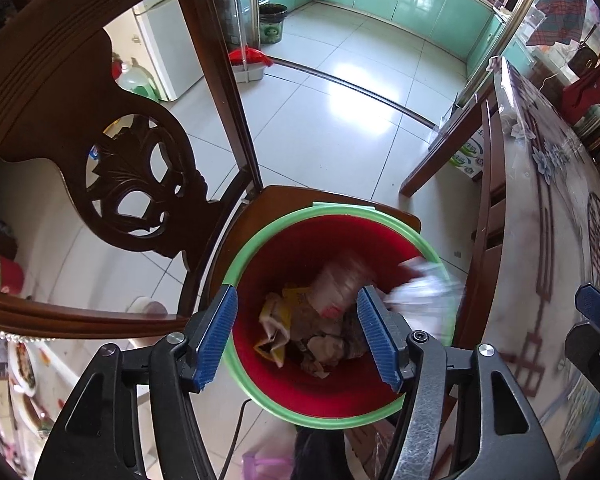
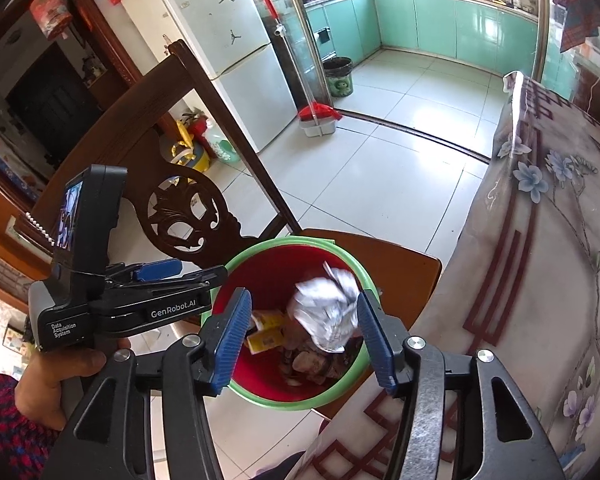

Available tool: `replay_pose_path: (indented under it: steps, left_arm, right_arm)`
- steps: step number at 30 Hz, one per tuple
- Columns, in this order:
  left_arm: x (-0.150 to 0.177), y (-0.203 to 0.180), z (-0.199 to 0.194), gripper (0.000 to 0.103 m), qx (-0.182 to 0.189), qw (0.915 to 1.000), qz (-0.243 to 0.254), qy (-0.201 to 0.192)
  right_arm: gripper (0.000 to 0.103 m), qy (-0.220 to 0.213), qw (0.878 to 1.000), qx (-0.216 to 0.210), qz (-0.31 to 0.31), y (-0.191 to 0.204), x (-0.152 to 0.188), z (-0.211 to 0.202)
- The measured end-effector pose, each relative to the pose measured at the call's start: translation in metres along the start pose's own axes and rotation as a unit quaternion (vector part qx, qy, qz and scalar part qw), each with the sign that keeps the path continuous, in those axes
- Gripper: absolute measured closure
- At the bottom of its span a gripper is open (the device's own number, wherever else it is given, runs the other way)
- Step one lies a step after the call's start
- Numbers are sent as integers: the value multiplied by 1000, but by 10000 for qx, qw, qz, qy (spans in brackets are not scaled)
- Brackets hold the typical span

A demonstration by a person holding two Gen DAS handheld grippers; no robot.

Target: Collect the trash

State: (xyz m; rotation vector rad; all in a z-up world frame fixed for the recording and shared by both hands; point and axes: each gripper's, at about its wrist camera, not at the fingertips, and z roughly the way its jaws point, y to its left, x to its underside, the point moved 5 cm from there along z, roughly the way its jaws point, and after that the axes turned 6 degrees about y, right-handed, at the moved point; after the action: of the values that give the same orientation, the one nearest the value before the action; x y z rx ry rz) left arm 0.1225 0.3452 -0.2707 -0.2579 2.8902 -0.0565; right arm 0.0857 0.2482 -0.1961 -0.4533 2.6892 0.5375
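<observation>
The step in hand reads as the drop: both grippers hang over the red bin (image 1: 320, 392) with the green rim, which stands on the seat of a carved wooden chair (image 1: 100, 128). The right gripper (image 2: 300, 332) has its jaws about half open, and the crumpled white paper (image 2: 328, 316) sits between them over the bin's mouth, blurred, apparently falling free rather than pinched, though the blur makes that hard to be sure of. The left gripper (image 1: 296, 332) is likewise about half open and holds nothing; below it lie the trash already collected, a clear plastic bottle (image 1: 340, 284) and yellow wrappers (image 1: 276, 324).

To do this well, keep the right jaws centred inside the rim until the paper is clear, since it is close to the rim's near side and could catch there or spill onto the seat. The bin is light and perched on a chair, so neither gripper should nudge it.

The counter (image 2: 548, 240) just beside the chair wears a flowered cloth under clear plastic. Pale floor tiles (image 1: 340, 112) run to a kitchen with mint-green cabinets (image 2: 440, 20), a white fridge (image 2: 228, 40) and a broom (image 2: 316, 114).
</observation>
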Motion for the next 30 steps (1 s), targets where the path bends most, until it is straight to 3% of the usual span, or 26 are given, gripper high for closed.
replay_pose_path:
  steps: [3,7,13,21,27,30]
  left_arm:
    - [3,-4,-12,42,143,9999,-39,-52]
    - [6,-20,-42,37,275,9988,94,-398]
    - [16,-51,-87,37,340,9951,306,-871]
    - [52,-115,-143,36,548,9878,393,-1405]
    - [65,-188,-187,26,807,9722,555,-2128]
    - [69,-225,-212,16,1017,9603,563,-2538]
  right_arm:
    - [49,-63,10000,25,66,-5,3,-10]
    - [49,-307,9993,98,177,-18,8,-36]
    - [49,-840,9956,228,335,-48,25,-99]
    - [49,-1442,9875,292,567,-110,63,-189]
    - [48,-2029,9755,506,685,-164,91,-268]
    - [33,-2363,9663,671,765,-194,104,-311]
